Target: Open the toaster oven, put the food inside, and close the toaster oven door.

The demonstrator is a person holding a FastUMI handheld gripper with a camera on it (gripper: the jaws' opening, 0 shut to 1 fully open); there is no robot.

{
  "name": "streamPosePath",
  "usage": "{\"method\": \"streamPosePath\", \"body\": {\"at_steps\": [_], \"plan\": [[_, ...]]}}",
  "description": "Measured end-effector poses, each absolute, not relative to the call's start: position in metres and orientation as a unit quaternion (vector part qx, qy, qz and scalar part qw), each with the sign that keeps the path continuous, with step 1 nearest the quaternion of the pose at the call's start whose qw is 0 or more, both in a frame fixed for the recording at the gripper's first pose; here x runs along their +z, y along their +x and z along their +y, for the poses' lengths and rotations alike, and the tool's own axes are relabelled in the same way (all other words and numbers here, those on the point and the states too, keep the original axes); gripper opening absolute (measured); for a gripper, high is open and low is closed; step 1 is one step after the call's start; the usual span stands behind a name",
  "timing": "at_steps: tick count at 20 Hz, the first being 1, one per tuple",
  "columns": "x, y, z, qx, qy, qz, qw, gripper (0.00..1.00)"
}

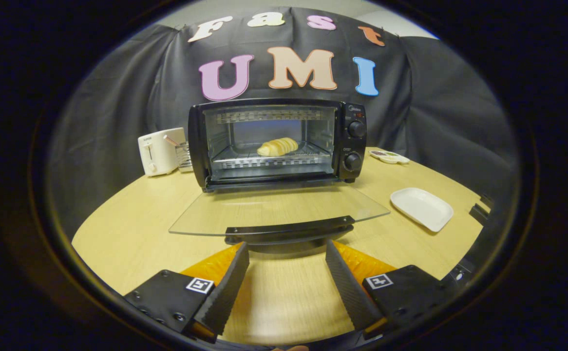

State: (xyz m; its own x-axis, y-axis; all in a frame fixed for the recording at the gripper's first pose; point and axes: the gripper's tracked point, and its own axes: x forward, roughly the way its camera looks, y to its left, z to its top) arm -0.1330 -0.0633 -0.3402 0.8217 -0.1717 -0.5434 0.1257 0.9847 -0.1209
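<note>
A black toaster oven (276, 141) stands at the back of the round wooden table (133, 224). Its glass door (276, 207) is folded down flat toward me, with the black handle (289, 229) at its near edge. A pale ridged bread roll (277, 146) lies on the wire rack inside the oven. My gripper (287, 248) is open, fingertips just under and behind the door handle, nothing held between the fingers.
A white toaster (160, 151) and a small wire basket (183, 154) stand left of the oven. A white rectangular plate (421, 208) lies on the table to the right, and a small patterned dish (388, 156) sits farther back near the oven's knobs.
</note>
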Motion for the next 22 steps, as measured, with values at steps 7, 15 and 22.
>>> {"method": "streamPosePath", "body": {"at_steps": [7, 15, 22], "plan": [[-0.334, -0.13, -0.064, -0.077, -0.059, 0.281, 0.955, 0.97], [-0.286, -0.097, -0.055, -0.064, -0.004, 0.205, 0.977, 0.97], [-0.268, -0.058, -0.044, -0.055, -0.013, 0.183, 0.982, 0.97]]}}
